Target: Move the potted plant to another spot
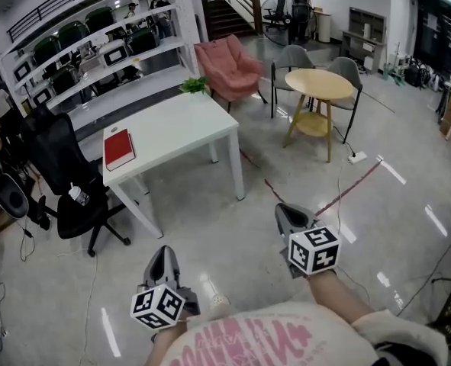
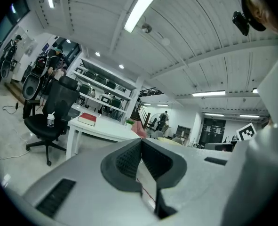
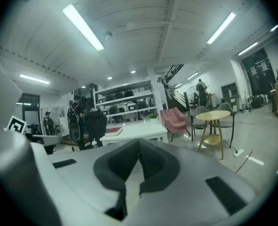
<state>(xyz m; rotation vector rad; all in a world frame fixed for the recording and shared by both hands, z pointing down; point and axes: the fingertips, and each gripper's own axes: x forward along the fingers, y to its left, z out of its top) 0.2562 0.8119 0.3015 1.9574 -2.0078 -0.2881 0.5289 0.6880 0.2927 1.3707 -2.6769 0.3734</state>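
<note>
A small green potted plant (image 1: 194, 85) stands at the far corner of the white table (image 1: 181, 128). It shows small and distant in the left gripper view (image 2: 129, 122) and in the right gripper view (image 3: 152, 117). Both grippers are held low over the floor, well short of the table. My left gripper (image 1: 164, 253) is shut with nothing between its jaws, its tips meeting in its own view (image 2: 141, 141). My right gripper (image 1: 289, 212) is likewise shut and empty (image 3: 139, 141).
A red book (image 1: 119, 149) lies at the table's left end. A black office chair (image 1: 66, 181) stands left of the table, a pink armchair (image 1: 229, 67) behind it. A round wooden table (image 1: 318, 86) with grey chairs is at the right. Cables cross the floor.
</note>
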